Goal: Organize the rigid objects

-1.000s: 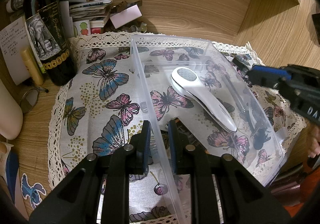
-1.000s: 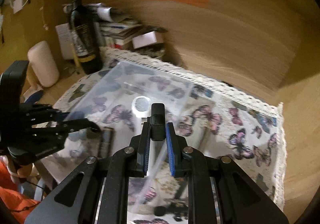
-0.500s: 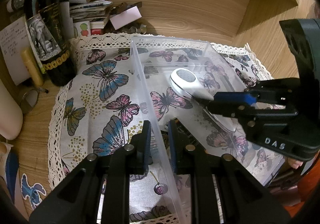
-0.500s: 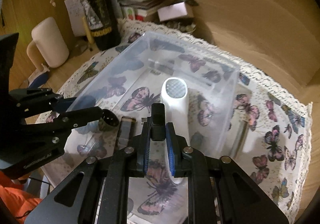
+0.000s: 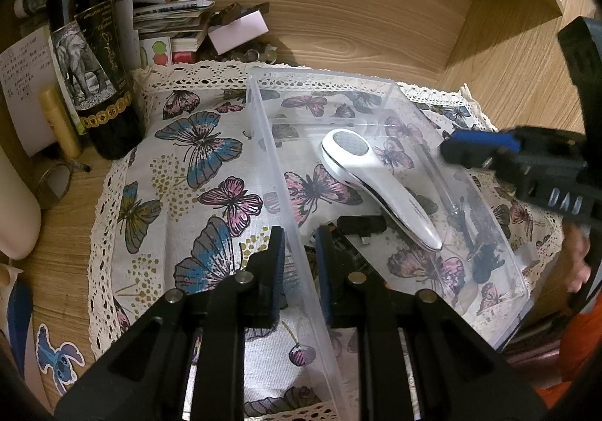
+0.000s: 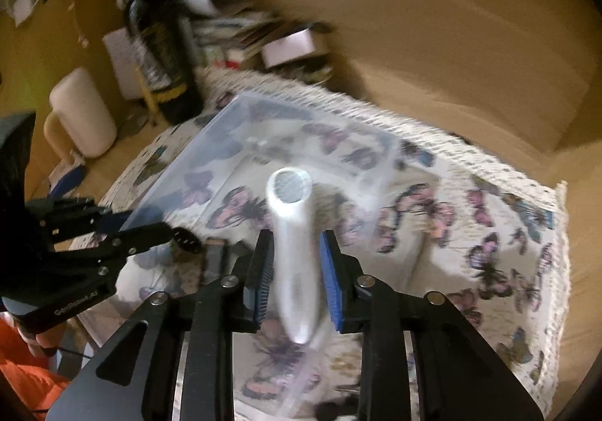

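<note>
The left gripper point(image 5: 298, 251) is squeezed tight on the near side wall of the clear plastic box point(image 5: 263, 142), one pad inside and one outside. The bottom of that wall is cut off by the black arms. The right gripper point(image 6: 295, 270) has just been opening its jaws; they stand a little apart and nothing is pinched in them. The white handheld device point(image 6: 291, 233) shows in the gap but lies lower down, and that view is smeared, so small things there are hard to tell. The device lies flat inside the box point(image 5: 376, 184). Beside its thin end sits a small black part point(image 5: 361, 224); I cannot tell what it is. Dark shapes past the far wall are fuzzy. The box rests on a butterfly cloth point(image 5: 188, 172) with a lace edge, on a wooden desk point(image 5: 357, 26). Further back stand a dark wine bottle point(image 5: 90, 56) and a messy stack of papers point(image 5: 165, 14).
</note>
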{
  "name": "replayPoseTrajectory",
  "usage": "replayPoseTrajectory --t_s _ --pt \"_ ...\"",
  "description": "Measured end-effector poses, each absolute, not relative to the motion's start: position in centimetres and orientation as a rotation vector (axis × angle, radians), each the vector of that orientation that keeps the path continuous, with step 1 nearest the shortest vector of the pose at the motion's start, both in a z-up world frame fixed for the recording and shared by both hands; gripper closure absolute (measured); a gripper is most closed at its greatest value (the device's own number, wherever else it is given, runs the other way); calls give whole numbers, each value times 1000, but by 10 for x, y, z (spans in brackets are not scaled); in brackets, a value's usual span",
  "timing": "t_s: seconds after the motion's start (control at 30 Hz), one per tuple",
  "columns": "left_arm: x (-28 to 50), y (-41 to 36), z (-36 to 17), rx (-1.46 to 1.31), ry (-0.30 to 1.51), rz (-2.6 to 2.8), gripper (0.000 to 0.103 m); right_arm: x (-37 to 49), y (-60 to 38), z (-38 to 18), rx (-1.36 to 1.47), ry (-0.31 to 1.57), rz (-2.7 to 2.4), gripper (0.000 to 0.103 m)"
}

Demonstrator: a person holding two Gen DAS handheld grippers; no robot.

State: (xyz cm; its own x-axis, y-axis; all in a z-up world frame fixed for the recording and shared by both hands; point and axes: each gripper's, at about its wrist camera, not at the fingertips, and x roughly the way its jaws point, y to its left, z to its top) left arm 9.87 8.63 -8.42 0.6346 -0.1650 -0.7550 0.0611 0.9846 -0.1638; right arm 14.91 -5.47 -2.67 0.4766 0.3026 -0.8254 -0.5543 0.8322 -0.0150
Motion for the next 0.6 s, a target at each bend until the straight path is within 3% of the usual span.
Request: replayPoseTrajectory --t_s 0.3,0.6 --pt "99 86 -84 -127 874 -130 87 168 -113 -12 -205 934 367 76" --pt "99 87 -84 -127 874 -131 87 180 -130 -46 -200 1036 305 76"
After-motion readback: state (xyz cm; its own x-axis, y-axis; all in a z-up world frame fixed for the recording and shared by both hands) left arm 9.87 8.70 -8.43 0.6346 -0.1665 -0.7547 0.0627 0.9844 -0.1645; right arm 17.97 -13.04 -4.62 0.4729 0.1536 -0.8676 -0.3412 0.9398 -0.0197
